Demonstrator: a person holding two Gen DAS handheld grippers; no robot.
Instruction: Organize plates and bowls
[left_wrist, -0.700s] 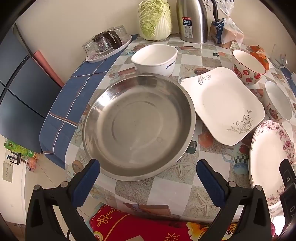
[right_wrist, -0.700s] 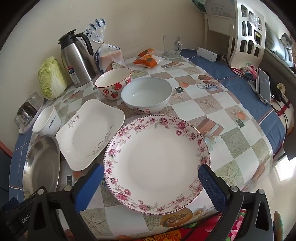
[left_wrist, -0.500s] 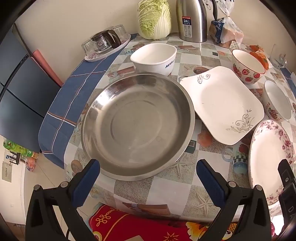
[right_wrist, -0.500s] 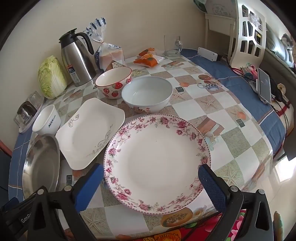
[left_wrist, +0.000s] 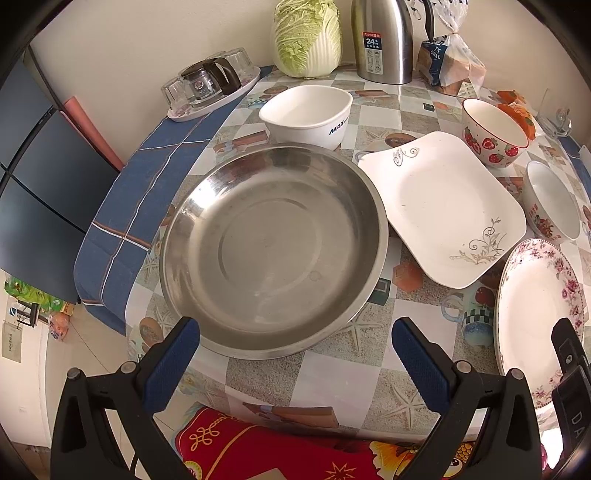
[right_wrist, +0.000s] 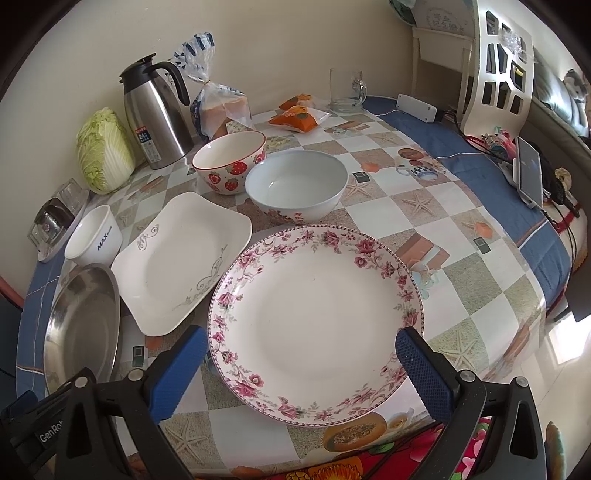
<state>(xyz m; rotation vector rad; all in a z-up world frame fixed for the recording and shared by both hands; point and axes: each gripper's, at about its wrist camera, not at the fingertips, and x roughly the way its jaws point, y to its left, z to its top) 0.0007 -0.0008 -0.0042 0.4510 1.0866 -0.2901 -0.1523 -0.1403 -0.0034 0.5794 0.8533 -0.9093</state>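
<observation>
Opening step, nothing gripped: left tongs (left_wrist: 291, 347) gaping over steel pan (left_wrist: 273, 251) at bench 9 o'clock, right tongs (right_wrist: 301, 356) gaping over floral plate (right_wrist: 316, 325) at 6 o'clock; next, probably clamp a rim.

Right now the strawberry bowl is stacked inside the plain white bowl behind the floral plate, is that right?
No. The strawberry bowl is not inside the plain white bowl; it stands beside it on the table, as the right wrist view shows. Both do sit behind the floral plate.
</observation>
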